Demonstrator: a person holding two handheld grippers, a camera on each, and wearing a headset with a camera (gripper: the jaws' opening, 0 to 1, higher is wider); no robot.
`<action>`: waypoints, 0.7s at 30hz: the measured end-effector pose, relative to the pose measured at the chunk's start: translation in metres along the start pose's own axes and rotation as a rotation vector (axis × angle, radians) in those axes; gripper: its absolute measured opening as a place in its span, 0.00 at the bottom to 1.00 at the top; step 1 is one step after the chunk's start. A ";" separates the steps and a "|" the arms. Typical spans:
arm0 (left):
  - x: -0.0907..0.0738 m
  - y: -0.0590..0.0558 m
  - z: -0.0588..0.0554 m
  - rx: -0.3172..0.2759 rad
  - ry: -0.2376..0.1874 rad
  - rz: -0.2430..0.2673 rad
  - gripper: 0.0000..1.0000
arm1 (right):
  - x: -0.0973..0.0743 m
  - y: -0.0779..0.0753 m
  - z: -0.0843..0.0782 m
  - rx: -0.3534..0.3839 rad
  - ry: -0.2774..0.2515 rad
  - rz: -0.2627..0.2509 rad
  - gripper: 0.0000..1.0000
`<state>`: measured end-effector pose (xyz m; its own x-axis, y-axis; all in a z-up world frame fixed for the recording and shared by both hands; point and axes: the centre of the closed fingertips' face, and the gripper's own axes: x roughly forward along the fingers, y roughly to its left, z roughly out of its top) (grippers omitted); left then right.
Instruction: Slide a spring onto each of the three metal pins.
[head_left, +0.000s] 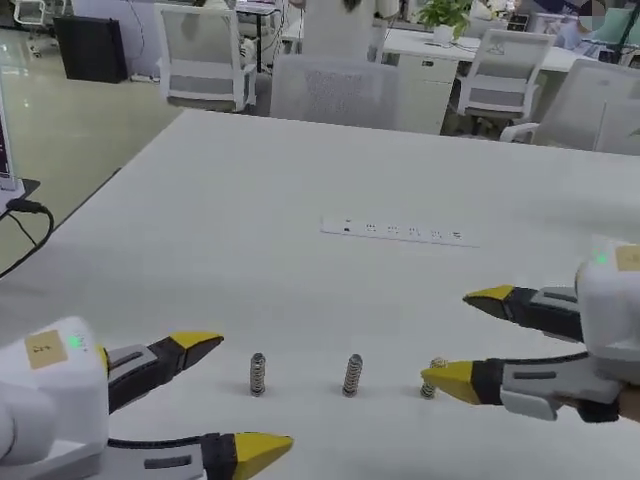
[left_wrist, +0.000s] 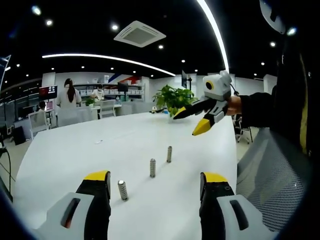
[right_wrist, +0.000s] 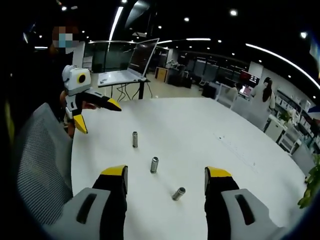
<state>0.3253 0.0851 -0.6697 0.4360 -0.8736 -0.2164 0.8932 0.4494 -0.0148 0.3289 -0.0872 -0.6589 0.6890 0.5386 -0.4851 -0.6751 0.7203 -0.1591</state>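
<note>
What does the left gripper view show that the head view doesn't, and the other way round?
The left gripper view looks up at a dark ceiling with a square air vent and a long light strip. It also shows the person's dark sleeve behind the right gripper. The head view looks down and adds the yellow sticker on the white body of the left gripper. Both show the white table, three springs in a row, and both grippers with jaws apart.
</note>
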 end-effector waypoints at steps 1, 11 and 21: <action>-0.001 0.000 0.000 -0.001 0.001 0.001 0.70 | -0.001 0.000 -0.003 0.007 -0.002 -0.006 0.63; -0.011 0.006 -0.016 -0.045 0.012 0.038 0.75 | -0.015 0.009 -0.042 0.111 -0.006 -0.057 0.75; -0.014 0.005 -0.033 -0.082 0.034 0.065 0.79 | -0.015 0.011 -0.053 0.171 -0.021 -0.090 0.86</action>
